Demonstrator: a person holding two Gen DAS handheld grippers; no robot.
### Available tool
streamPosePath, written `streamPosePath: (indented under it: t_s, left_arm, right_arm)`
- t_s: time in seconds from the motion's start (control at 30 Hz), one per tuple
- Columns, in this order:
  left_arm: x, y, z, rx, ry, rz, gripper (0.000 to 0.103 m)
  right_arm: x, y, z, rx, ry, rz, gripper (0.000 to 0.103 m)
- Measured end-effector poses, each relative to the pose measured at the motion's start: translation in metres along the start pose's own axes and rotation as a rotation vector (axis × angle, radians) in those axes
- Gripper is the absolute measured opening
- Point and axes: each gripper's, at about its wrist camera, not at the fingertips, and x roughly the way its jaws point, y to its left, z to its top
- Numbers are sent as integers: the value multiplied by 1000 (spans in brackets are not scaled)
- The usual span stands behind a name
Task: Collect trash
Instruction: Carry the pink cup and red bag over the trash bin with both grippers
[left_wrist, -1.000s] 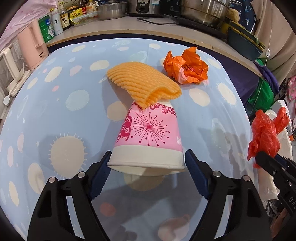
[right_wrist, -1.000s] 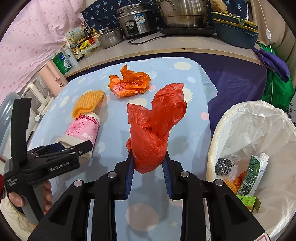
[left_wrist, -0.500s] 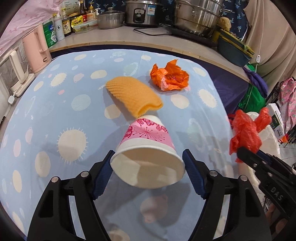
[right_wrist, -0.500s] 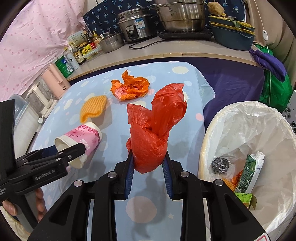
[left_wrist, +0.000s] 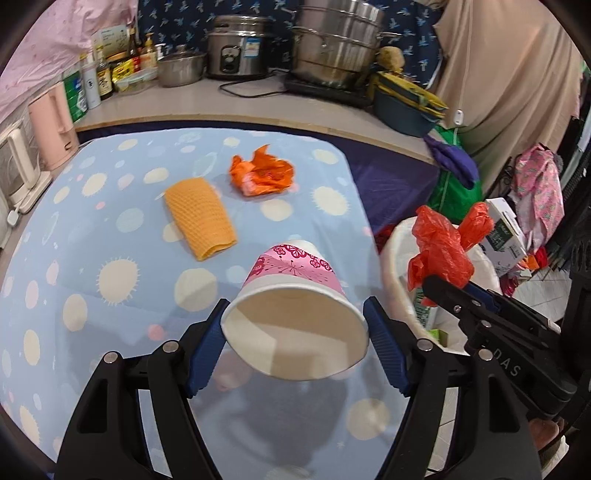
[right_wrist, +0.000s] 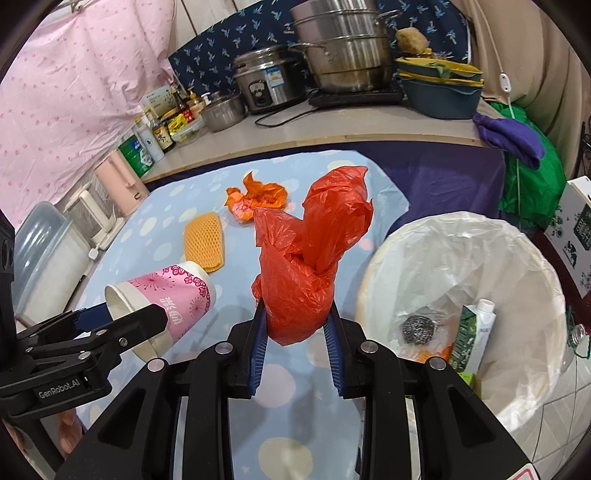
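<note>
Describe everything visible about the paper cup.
The paper cup is white inside with a rolled white rim and a pink floral-printed outer wall bearing pink characters. It looks empty and undented. It lies tilted, mouth toward the left wrist camera, base away, lifted above the blue spotted tablecloth, gripped near the rim between the left gripper fingers.

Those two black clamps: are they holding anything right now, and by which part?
Yes. The left gripper holds the paper cup across its open rim end. The right gripper pinches the red plastic bag by its bunched lower end.
</note>
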Motion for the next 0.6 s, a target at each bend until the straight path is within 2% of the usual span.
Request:
streamPosePath:
  t_s: [0.37,0.6]
  left_arm:
    - [-13,-72,10,123,-42,-90,69]
    - [-6,-118,17,204,-49,-123,69]
  right_arm:
    - [-46,-59,-4,96,-72,-88,27]
    - [-64,-101,-7,165,-107,-145,27]
